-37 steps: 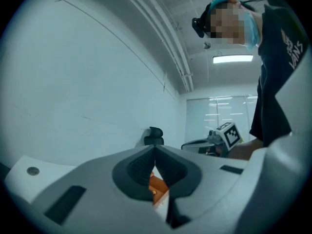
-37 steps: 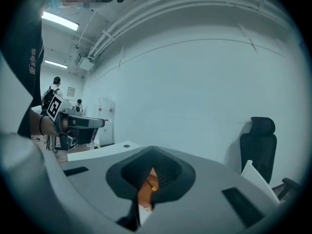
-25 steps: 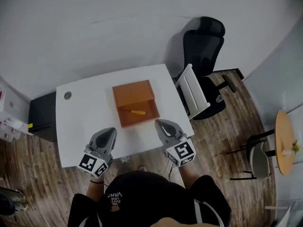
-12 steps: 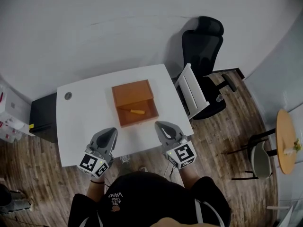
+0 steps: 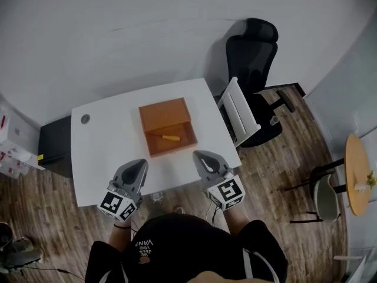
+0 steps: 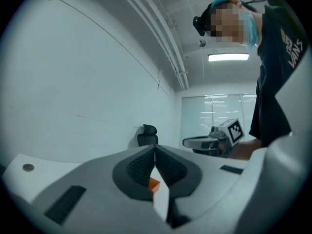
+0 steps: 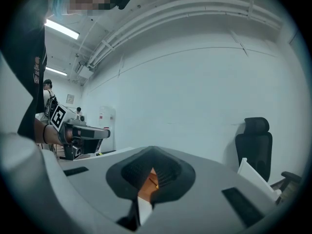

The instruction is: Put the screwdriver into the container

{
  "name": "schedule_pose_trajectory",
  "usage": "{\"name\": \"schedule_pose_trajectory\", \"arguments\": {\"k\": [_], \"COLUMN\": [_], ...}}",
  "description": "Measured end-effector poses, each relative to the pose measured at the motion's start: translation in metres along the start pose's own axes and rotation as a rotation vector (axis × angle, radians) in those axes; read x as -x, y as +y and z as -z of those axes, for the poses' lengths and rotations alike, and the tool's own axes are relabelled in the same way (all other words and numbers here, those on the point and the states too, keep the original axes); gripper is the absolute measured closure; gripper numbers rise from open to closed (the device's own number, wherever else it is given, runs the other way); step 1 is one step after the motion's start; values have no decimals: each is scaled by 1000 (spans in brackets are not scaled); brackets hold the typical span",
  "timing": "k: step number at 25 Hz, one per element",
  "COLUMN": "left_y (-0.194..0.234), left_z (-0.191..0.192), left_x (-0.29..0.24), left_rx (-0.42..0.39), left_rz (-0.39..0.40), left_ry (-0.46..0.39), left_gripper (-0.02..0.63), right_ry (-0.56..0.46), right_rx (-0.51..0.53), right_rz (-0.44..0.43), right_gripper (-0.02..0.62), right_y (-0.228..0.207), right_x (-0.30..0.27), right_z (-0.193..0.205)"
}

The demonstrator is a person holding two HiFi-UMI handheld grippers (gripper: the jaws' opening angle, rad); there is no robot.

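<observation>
An open brown box, the container [image 5: 154,115], stands in the middle of the white table [image 5: 106,140], its lid tipped back. Inside it lies the screwdriver [image 5: 165,137] with a yellow handle. My left gripper [image 5: 136,165] hovers at the table's front edge, left of the box, shut and empty. The right gripper [image 5: 200,156] sits just off the box's front right corner, also shut with nothing in it. In the right gripper view the container [image 7: 145,188] and the screwdriver [image 7: 154,182] peek through under the closed jaws. A corner of the box [image 6: 153,184] shows in the left gripper view.
A black office chair [image 5: 254,58] and a white chair [image 5: 238,114] stand right of the table. A dark cabinet [image 5: 53,143] is at its left end. A round wooden side table [image 5: 356,175] sits far right. A cable grommet [image 5: 85,118] marks the table's back left corner.
</observation>
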State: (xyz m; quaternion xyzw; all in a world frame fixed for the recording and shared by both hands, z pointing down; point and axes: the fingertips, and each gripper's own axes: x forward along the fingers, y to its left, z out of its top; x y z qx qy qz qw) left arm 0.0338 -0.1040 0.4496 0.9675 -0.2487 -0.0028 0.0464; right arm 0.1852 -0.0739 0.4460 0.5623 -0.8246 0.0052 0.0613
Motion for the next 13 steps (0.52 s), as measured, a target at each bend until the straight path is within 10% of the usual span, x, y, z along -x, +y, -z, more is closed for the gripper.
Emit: {"name": "schedule_pose_trajectory", "arguments": {"k": [13], "left_y": [1], "left_z": [-1], "left_x": [-3], "left_rx": [-3], "left_rz": [4], "left_ry": [-2], "left_gripper": [591], "right_ry": [-4], "right_rx": [-13], "right_rz": [2], "right_gripper": [583], "right_y": [0], "right_x": [0], "right_z": [1]}}
